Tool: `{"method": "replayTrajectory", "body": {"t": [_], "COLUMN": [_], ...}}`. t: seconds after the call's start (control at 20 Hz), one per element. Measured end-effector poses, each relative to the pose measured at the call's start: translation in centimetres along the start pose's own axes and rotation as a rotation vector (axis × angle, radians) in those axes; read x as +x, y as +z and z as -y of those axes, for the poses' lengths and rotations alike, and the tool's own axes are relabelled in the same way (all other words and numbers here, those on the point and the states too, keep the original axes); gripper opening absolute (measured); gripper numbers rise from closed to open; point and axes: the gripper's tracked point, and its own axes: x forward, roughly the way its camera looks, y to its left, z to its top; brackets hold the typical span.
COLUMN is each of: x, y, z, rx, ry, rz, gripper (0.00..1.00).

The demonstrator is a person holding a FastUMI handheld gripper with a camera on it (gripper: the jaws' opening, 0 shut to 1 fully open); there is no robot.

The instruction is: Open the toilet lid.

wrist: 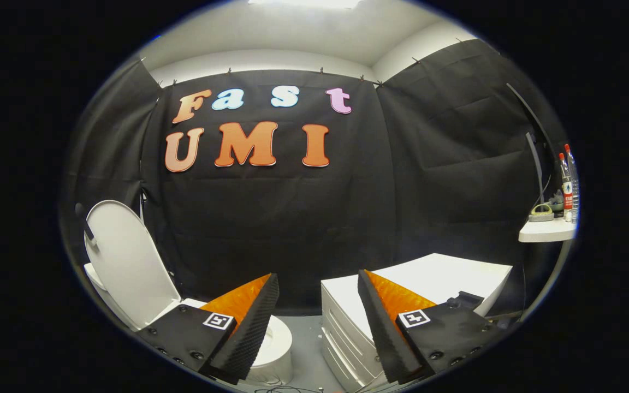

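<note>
Toilet lid [126,262] stands upright, open; task looks done. Hand-held gripper [317,305] spread, holding nothing, well clear of the toilet [276,344].

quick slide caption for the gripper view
Hand-held gripper open and empty, toilet lid already raised upright, white drawer unit beyond its fingers.

Toilet lid [126,262]: smooth glossy white plastic. Gripper [319,295] open, holding nothing; fingers [254,327]: black ribbed matt pads, orange textured backs. Drawer cabinet [402,295]: smooth white.
</note>
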Motion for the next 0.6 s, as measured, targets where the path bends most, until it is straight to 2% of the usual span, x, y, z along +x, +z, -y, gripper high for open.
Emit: {"method": "replayTrajectory", "body": {"t": [0.6], "x": [-0.26], "y": [0.13], "z": [-0.47], "rx": [-0.018], "ry": [0.01], "rz": [-0.004], "gripper": [0.94]}}
